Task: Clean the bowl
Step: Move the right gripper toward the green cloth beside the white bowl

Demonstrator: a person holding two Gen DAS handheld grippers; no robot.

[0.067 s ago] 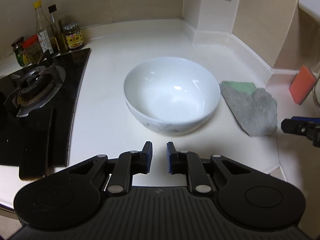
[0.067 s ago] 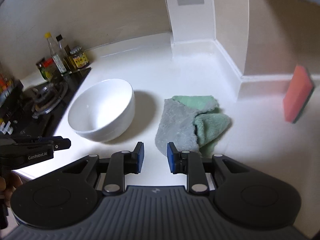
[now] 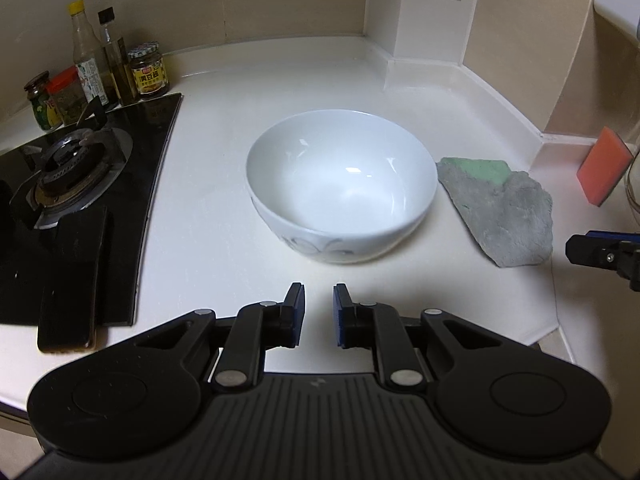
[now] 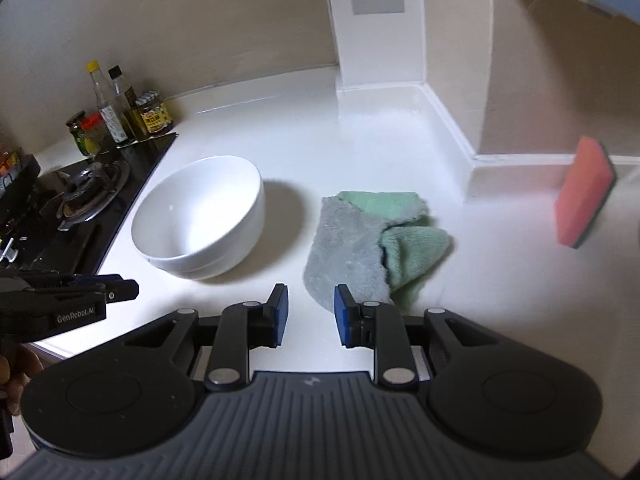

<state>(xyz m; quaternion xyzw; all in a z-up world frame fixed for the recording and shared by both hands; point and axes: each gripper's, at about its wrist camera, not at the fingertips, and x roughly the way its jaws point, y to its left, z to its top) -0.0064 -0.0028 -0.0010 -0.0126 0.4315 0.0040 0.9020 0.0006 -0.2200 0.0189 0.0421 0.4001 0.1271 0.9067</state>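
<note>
Two grippers hover over our white countertop (image 3: pixel 224 184), jaws apart and empty: left gripper (image 3: pixel 319 312) just short of the white bowl (image 3: pixel 342 184), right gripper (image 4: pixel 307 314) near the grey-green cloth (image 4: pixel 360 240). Far left we see a gas hob (image 3: pixel 76 176) and condiment bottles (image 3: pixel 106 60); right, an orange sponge (image 4: pixel 584 192) leans by the beige wall (image 4: pixel 200 20).

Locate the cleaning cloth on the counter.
In both wrist views the grey-green cloth lies flat on the white counter, just right of the bowl, directly ahead of the right claw.
</note>
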